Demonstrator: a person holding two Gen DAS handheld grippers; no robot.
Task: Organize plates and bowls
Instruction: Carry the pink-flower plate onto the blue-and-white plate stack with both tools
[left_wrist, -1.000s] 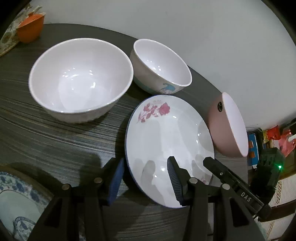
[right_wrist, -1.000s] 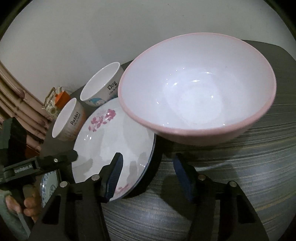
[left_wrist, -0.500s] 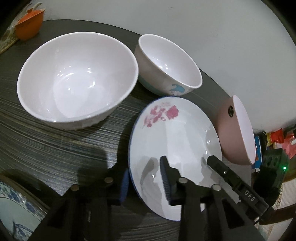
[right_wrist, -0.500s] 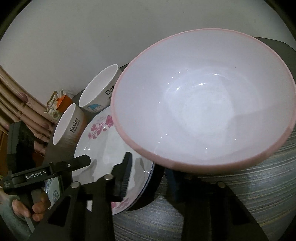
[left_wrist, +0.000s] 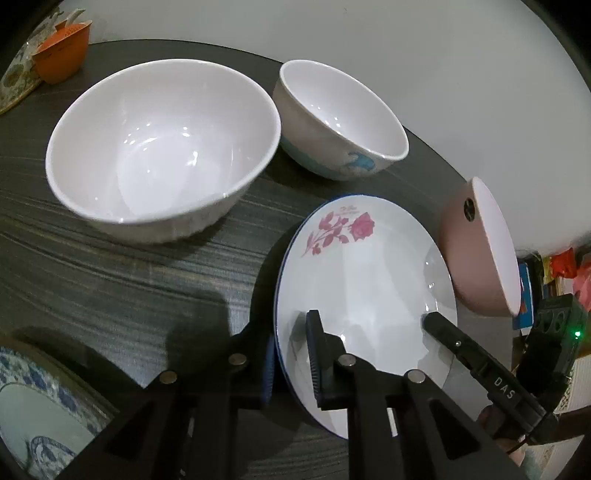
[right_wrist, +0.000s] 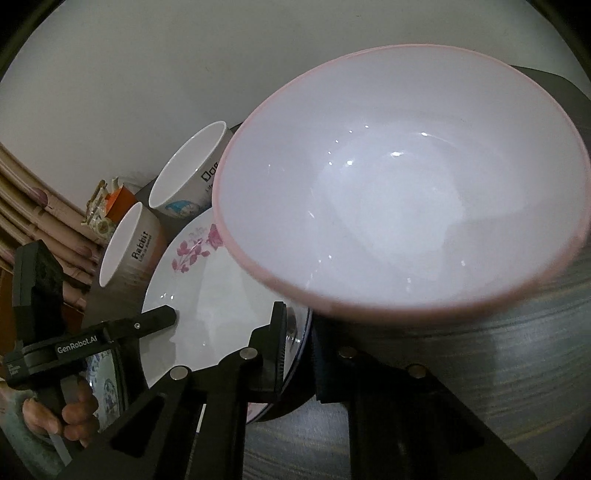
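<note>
A: Dark, wood-grained bench (left_wrist: 110, 280) against a plain white wall. State the hold on each side.

B: Left gripper (left_wrist: 291, 354): jaws drawn almost together on the near rim of the round white plate with a pink rose print and thin blue edge (left_wrist: 362, 266), 1 finger above the rim and 1 below. Right gripper (right_wrist: 299, 358): jaws narrowed onto the near rim of the large glossy bowl, pink outside and white inside (right_wrist: 402, 199). In the left view this bowl is tilted steeply at the bench edge, just beside the plate.

A: Correct technique for this step?

B: Judgement only: the surfaces look glazed and slick, so keep clamp force steady and level the pink bowl before moving it. Lift the plate by its rim without twisting; a shallow, wide disc will lever against 2 narrow fingers. Keep the 2 grippers apart over the plate.

A: Other ware?

B: 1 large deep white bowl (left_wrist: 162, 147), smooth and rounded, and 1 smaller white bowl with a blue cartoon print (left_wrist: 340, 122), standing upright and close together behind the plate. A blue-and-white patterned plate (left_wrist: 33, 406) lies at the near left corner. An orange plastic container (left_wrist: 62, 55) stands at the far edge.
</note>
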